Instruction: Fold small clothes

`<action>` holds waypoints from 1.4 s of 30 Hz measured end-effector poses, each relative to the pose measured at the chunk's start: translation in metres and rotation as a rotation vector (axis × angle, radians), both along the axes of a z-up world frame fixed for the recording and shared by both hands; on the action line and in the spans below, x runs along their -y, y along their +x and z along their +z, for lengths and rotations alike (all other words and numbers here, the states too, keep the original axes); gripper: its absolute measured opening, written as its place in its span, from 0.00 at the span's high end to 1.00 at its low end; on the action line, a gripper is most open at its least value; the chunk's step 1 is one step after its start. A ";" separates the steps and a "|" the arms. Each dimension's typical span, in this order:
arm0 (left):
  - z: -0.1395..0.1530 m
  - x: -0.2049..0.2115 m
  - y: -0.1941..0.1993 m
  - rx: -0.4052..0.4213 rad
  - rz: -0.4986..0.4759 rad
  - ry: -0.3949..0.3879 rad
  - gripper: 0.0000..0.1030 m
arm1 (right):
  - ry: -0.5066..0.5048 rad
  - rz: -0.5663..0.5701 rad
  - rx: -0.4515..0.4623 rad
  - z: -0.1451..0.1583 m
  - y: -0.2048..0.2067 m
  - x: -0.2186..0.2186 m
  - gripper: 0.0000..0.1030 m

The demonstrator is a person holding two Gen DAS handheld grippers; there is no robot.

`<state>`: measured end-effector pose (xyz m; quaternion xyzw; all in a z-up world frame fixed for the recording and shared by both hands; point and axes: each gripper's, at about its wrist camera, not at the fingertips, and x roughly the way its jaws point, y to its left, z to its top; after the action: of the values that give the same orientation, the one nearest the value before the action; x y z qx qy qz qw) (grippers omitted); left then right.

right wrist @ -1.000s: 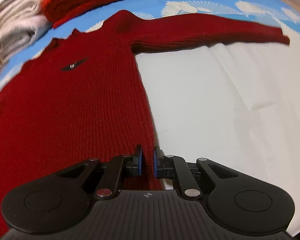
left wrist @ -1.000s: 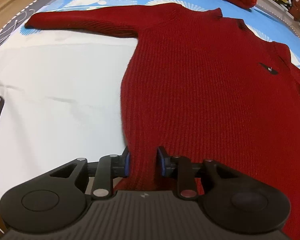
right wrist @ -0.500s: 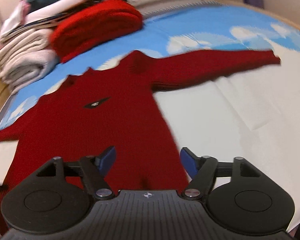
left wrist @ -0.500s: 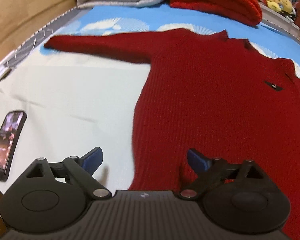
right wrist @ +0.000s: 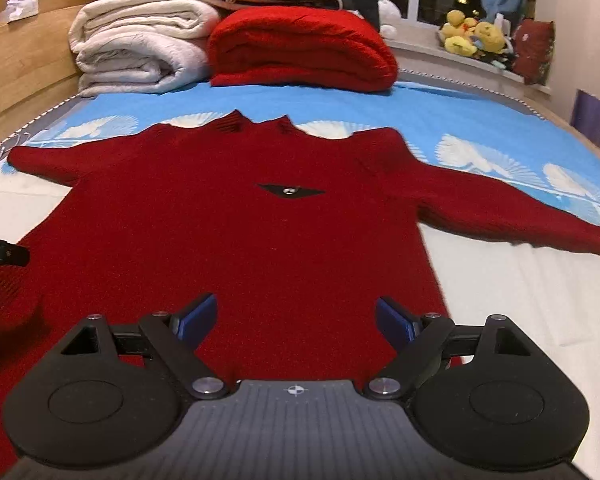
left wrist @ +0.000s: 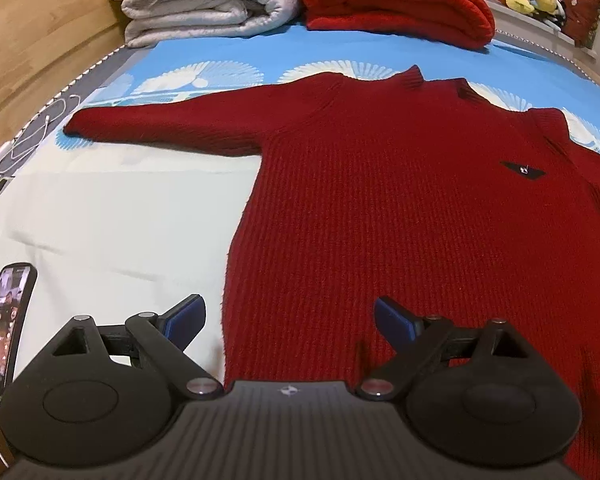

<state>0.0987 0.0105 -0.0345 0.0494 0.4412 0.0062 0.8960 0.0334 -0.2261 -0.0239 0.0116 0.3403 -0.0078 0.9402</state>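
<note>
A dark red knit sweater [left wrist: 400,208] lies flat, front up, on a white sheet, both sleeves spread sideways; it also fills the right wrist view [right wrist: 240,232]. A small black patch [right wrist: 290,191] marks its chest. My left gripper [left wrist: 290,320] is open and empty, raised over the sweater's lower left edge. My right gripper [right wrist: 296,318] is open and empty, raised over the lower hem near the right side. The left sleeve [left wrist: 160,128] and the right sleeve [right wrist: 512,212] lie straight out.
A folded red blanket [right wrist: 300,48] and white quilts [right wrist: 136,52] are stacked at the head of the bed. A phone [left wrist: 6,320] with a lit screen lies at the left on the white sheet [left wrist: 100,220]. Plush toys [right wrist: 476,38] sit on the windowsill.
Both grippers were shut on the sweater's lower hem a second ago; both have opened, let it go and pulled back and up, so the whole sweater shows.
</note>
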 end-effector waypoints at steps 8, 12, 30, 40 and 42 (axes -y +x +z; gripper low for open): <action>0.000 0.004 0.006 -0.006 -0.023 -0.017 0.09 | 0.005 0.017 -0.023 -0.004 0.005 -0.016 0.15; 0.000 0.004 0.007 -0.011 -0.023 -0.028 0.09 | 0.001 0.020 -0.030 -0.006 0.007 -0.019 0.15; -0.004 -0.104 0.148 -0.081 0.420 -0.216 0.09 | 0.009 0.000 -0.084 -0.014 0.019 -0.019 0.15; -0.034 -0.234 0.228 0.058 0.772 -0.593 0.09 | -0.035 -0.039 -0.179 -0.037 0.036 -0.015 0.14; -0.038 -0.245 0.236 0.085 0.786 -0.621 0.12 | -0.036 -0.041 -0.193 -0.040 0.039 -0.016 0.14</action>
<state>0.3352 0.2556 -0.0723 -0.3897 0.3706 0.2138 0.8155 0.0729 -0.2105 -0.0643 0.0007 0.4289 -0.0342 0.9027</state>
